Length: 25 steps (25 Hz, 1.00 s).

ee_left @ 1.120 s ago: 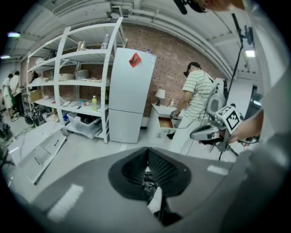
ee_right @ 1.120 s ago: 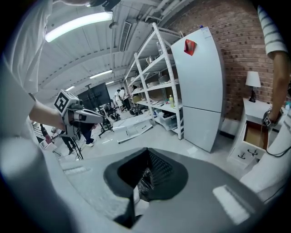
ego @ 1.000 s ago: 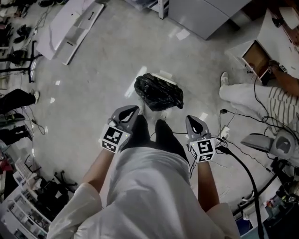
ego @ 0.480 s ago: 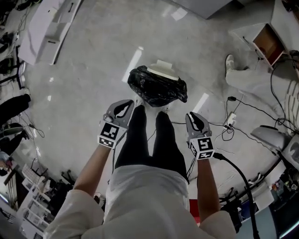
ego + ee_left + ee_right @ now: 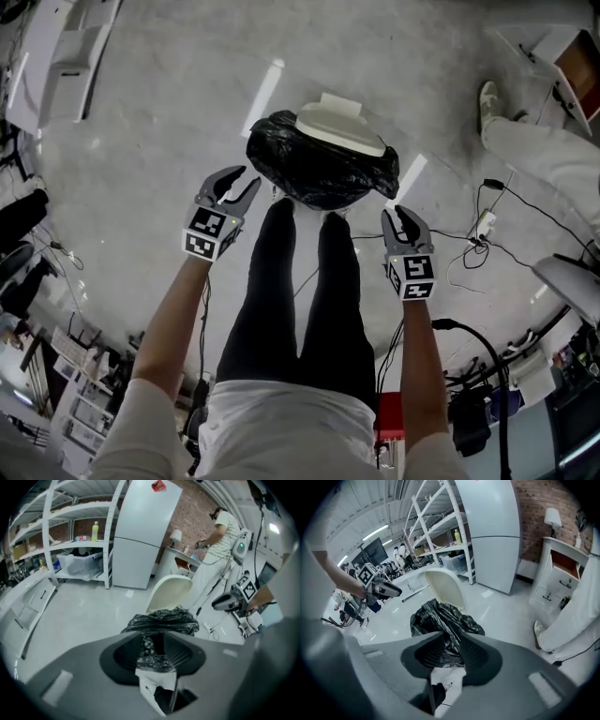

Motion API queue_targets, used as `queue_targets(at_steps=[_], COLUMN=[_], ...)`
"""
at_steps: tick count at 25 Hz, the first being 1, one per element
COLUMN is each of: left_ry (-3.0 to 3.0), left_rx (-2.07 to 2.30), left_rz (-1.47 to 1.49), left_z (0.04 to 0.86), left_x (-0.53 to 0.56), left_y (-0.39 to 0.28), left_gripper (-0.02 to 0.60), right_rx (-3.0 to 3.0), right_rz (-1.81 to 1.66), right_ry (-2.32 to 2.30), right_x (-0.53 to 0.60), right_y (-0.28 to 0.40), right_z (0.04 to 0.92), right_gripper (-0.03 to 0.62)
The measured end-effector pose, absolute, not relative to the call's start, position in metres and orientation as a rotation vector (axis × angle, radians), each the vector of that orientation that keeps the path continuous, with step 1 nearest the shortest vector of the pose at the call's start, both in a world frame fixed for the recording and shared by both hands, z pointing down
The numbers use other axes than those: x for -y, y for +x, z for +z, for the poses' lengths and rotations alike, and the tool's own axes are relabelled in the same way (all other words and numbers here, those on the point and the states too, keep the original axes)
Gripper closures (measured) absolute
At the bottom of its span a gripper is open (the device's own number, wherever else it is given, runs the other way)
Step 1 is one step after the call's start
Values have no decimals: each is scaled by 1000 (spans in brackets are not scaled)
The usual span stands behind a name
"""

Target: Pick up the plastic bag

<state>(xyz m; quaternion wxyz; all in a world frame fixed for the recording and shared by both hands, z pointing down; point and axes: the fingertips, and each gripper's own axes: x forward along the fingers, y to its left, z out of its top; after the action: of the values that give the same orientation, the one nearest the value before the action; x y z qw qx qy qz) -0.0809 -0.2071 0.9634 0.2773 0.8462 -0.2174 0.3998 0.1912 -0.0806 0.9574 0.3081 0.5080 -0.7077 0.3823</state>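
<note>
A black plastic bag lines a bin on the floor just beyond the person's shoes, with the white lid tipped up behind it. My left gripper hovers at the bag's left edge, apart from it. My right gripper hangs by its right edge. Both sets of jaws are opening with nothing between them. The left gripper view looks past its jaws at the crumpled bag and the right gripper. The right gripper view shows the bag beyond its jaws, and the left gripper.
A person sits at the right, pale trouser legs and a shoe stretched over the floor. Cables and a power strip lie right of the bin. White shelving and a tall fridge stand behind; panels lie at the far left.
The view has closed in on the bag. Both grippers have moved forward to either side of it, and their jaws have gone from shut to parted.
</note>
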Motion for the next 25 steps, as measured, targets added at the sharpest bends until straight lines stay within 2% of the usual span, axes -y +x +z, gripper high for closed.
queue_targets(at_steps=[3,8,16,17,21,24,25], left_ry=[2190,2131,1936,1915,1915,1939,1931], left_rx=[578,594,468,427,245,158,131], left_rz=[1113,1134,982,975,1002,1016,1011], left_z=[1025,1091,1166,1173,1189,1198,1201], left_x=[216,236,254,252,248,253,253], left_y=[-98,-121,-128,-125,-105,-89,-84], left_gripper=[376,381,268,236,130,109,109], right_rx=[1809,1734,1652,1660,1706,1716,1717], right_rz=[1029,1039,1116,1128,1107,1095,1099], right_ry=[1329,1341,1286,1266,1128,1105,1119], right_x=[68,55,42,41,45,57,61], right_y=[200,215,235,233,219,219,220], right_z=[1010,1070,1148,1156,1186,1200,1203], right_gripper=[462,431,298,287,267,267,288])
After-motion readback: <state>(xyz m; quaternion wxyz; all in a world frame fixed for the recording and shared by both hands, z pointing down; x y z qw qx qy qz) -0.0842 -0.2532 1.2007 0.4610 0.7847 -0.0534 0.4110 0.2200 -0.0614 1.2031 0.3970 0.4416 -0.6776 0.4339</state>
